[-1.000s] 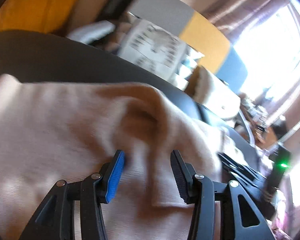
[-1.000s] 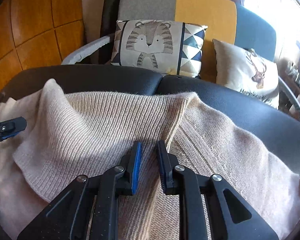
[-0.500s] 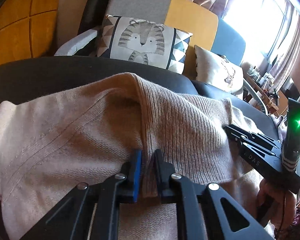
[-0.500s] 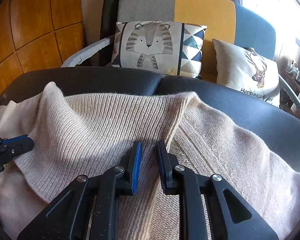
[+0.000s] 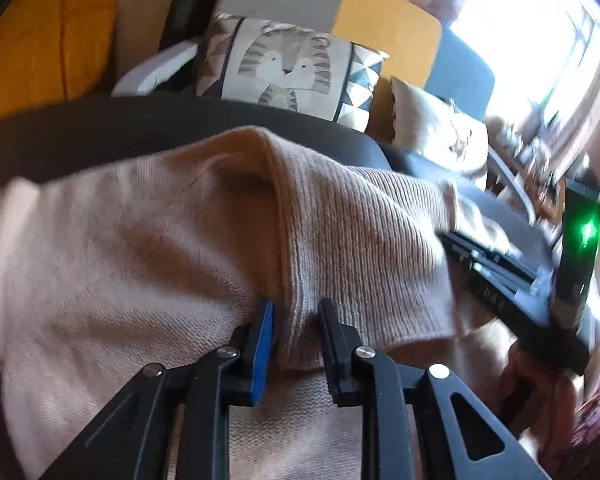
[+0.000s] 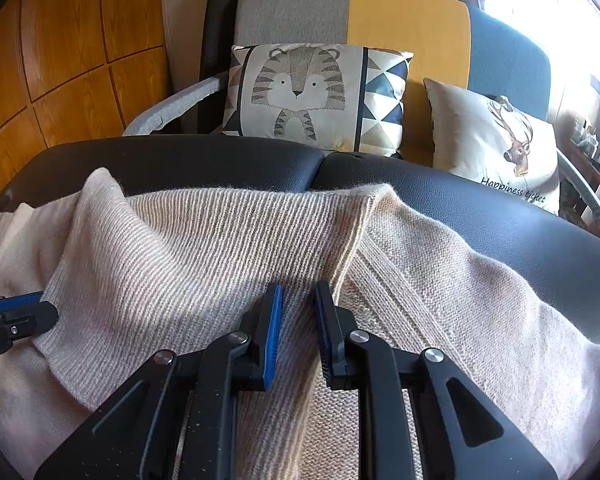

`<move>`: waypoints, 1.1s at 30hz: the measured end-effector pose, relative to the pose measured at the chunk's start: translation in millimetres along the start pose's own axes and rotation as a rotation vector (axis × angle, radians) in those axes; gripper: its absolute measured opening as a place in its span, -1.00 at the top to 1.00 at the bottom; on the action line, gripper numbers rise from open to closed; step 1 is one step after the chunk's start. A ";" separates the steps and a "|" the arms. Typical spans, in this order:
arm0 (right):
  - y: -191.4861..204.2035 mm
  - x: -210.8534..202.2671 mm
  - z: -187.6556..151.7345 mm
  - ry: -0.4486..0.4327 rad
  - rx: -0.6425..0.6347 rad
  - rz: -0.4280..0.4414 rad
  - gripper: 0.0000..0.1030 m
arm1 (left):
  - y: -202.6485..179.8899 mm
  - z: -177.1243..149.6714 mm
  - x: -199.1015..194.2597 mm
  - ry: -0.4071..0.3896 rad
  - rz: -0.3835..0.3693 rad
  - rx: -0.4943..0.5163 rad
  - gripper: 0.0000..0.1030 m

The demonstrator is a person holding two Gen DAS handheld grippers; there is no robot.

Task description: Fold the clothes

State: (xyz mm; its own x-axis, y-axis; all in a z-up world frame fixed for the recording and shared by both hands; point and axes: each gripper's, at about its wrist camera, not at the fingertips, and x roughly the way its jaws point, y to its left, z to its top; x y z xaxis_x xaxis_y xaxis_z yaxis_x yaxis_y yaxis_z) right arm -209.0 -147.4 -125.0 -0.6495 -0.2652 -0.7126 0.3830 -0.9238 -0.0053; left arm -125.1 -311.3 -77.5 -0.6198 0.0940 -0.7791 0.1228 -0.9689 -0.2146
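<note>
Left gripper [image 5: 294, 344] is closing on a ridge of the one beige sweater [image 6: 204, 248]; right gripper [image 6: 298, 330] pinches its ribbed fold. The sweater lies on the black bench [image 6: 440, 188]. Grasping step, I judge; next, lift both together. Two cushions behind.

One cream-beige ribbed knit sweater [image 6: 204, 248] lies spread across the black leather cushioned surface [image 6: 480, 200]. Its ribbed band is folded over the smoother body, forming a raised ridge [image 5: 284, 208]. The fabric is rumpled, not yet flat.
</note>
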 end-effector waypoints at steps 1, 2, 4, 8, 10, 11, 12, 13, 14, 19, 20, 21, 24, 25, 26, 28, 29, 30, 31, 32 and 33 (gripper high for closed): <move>0.1 0.1 -0.2 0.000 0.000 0.000 0.66 | -2.8 0.1 -2.9 -0.007 0.015 0.018 0.88; 0.2 0.3 -0.4 -0.001 0.001 -0.001 0.66 | -5.8 0.5 -8.5 -0.024 0.034 0.031 0.89; -0.2 0.5 -1.0 -0.001 0.002 0.000 0.66 | -8.7 1.9 -21.8 -0.068 0.063 0.029 0.90; 0.2 1.2 -1.4 -0.002 0.002 -0.002 0.66 | -6.4 4.0 -44.5 -0.142 0.013 -0.019 0.93; 0.6 1.4 -1.5 -0.002 0.002 -0.002 0.66 | -6.5 -0.6 -50.6 -0.153 -0.003 -0.021 0.93; 0.6 1.5 -1.8 -0.002 0.002 -0.002 0.66 | -7.4 -4.9 -53.0 -0.155 -0.009 -0.021 0.93; 0.4 1.5 -2.1 -0.002 0.001 -0.002 0.66 | -8.5 -8.6 -54.3 -0.157 -0.009 -0.022 0.93; 0.3 1.5 -2.4 -0.003 0.001 -0.003 0.66 | -8.4 -14.0 -55.6 -0.158 -0.008 -0.027 0.93; 0.2 1.6 -2.3 -0.003 0.001 -0.003 0.66 | -7.9 -20.1 -56.9 -0.158 -0.006 -0.032 0.93; 0.9 2.4 -2.7 -0.003 0.002 -0.004 0.66 | -3.2 -47.0 -40.1 -0.084 0.015 -0.079 0.93; 1.0 2.3 -2.4 -0.003 0.002 -0.005 0.66 | 0.3 -54.8 -35.5 -0.058 0.025 -0.100 0.93; 0.9 2.1 -2.1 -0.003 0.002 -0.005 0.66 | 3.4 -61.1 -33.4 -0.046 0.027 -0.119 0.93; 0.6 1.4 -0.8 -0.002 0.001 -0.005 0.66 | 5.7 -70.0 -36.3 -0.053 0.049 -0.118 0.94; 0.8 1.1 -0.3 -0.002 0.002 -0.004 0.66 | 6.2 -71.2 -37.8 -0.054 0.047 -0.117 0.93; 1.2 0.7 0.4 -0.002 0.002 -0.004 0.66 | 8.0 -69.8 -40.5 -0.058 0.030 -0.121 0.93; 0.7 -0.2 1.6 -0.002 0.001 -0.004 0.66 | 15.7 -52.8 -42.1 -0.080 0.005 -0.140 0.93; 0.8 -0.4 2.2 -0.002 0.002 -0.005 0.66 | 19.7 -43.4 -42.6 -0.093 -0.006 -0.149 0.93; 0.4 -0.3 2.1 -0.002 0.003 -0.004 0.66 | 23.7 -34.0 -43.1 -0.105 -0.017 -0.159 0.90; 0.4 -0.3 1.8 -0.002 0.002 -0.004 0.66 | 28.8 -21.2 -39.0 -0.114 -0.039 -0.180 0.88; 0.4 -0.2 1.6 -0.002 0.001 -0.004 0.66 | 34.9 -6.9 -29.1 -0.094 -0.066 -0.210 0.84; 0.6 -0.2 1.6 -0.002 0.002 -0.004 0.66 | 41.1 7.6 -17.7 -0.064 -0.093 -0.241 0.72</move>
State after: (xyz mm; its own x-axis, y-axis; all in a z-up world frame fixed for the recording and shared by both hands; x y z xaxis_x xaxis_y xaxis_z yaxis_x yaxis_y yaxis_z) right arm -209.7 -148.3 -123.7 -0.6522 -0.2624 -0.7112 0.3796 -0.9251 -0.0067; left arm -115.0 -354.5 -68.0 -0.6843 0.1583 -0.7118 0.2391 -0.8735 -0.4241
